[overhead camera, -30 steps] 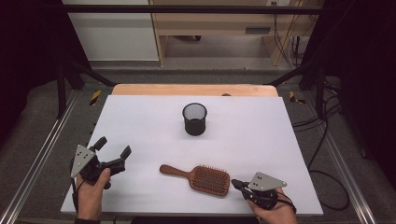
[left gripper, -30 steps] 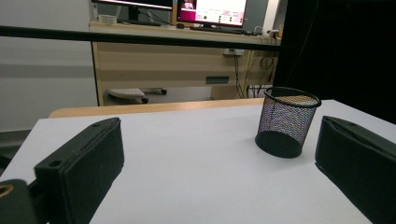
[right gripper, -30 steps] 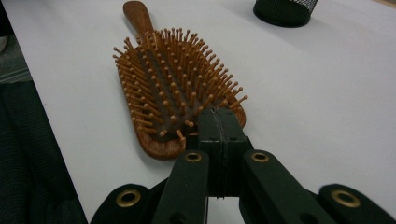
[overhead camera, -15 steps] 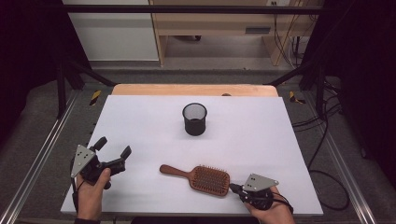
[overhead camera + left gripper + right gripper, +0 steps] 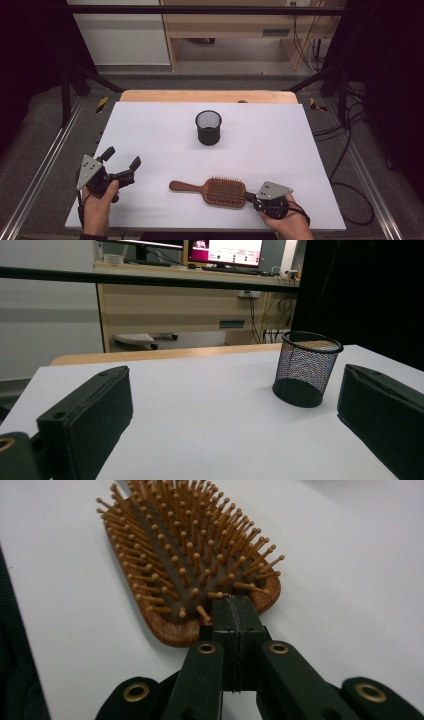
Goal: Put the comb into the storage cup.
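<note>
While the left hand-held gripper (image 5: 121,164) gapes, the right hand-held gripper (image 5: 235,611) sits clenched at the hairbrush (image 5: 210,190) edge.

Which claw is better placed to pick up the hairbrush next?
Right. The right claw sits shut at the end of the hairbrush head, touching its edge. The left claw hangs open well off to the side, aimed toward the mesh cup.

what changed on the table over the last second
The right claw slid left up to the broad end of the hairbrush; its shut tips now sit at the brush's edge. The brush itself, the mesh cup and the open left claw stayed put.
</note>
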`<act>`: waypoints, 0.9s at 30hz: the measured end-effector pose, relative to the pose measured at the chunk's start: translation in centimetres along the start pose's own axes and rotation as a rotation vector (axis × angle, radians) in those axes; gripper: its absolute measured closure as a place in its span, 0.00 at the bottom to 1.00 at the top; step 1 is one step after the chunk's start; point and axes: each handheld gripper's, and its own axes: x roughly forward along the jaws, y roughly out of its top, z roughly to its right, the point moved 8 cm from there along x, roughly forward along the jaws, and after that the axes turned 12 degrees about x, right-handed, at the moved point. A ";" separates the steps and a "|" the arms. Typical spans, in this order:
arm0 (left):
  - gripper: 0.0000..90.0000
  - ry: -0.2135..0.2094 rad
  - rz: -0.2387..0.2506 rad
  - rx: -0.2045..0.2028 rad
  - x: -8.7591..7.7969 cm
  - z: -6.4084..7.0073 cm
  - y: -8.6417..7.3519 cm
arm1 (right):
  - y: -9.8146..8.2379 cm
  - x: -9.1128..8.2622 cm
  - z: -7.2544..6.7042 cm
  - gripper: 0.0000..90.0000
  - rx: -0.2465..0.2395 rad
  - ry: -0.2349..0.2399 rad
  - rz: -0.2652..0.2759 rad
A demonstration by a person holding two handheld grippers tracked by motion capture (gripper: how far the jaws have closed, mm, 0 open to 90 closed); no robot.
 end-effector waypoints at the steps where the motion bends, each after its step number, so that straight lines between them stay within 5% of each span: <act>1: 0.01 0.000 0.000 0.001 0.0 0.0 0.0 | 0.1 0.1 0.1 1.00 0.000 -0.004 0.002; 27: 0.01 0.004 -0.009 -0.002 0.0 -0.1 -0.2 | 1.5 1.9 0.3 1.00 -0.014 -0.014 0.005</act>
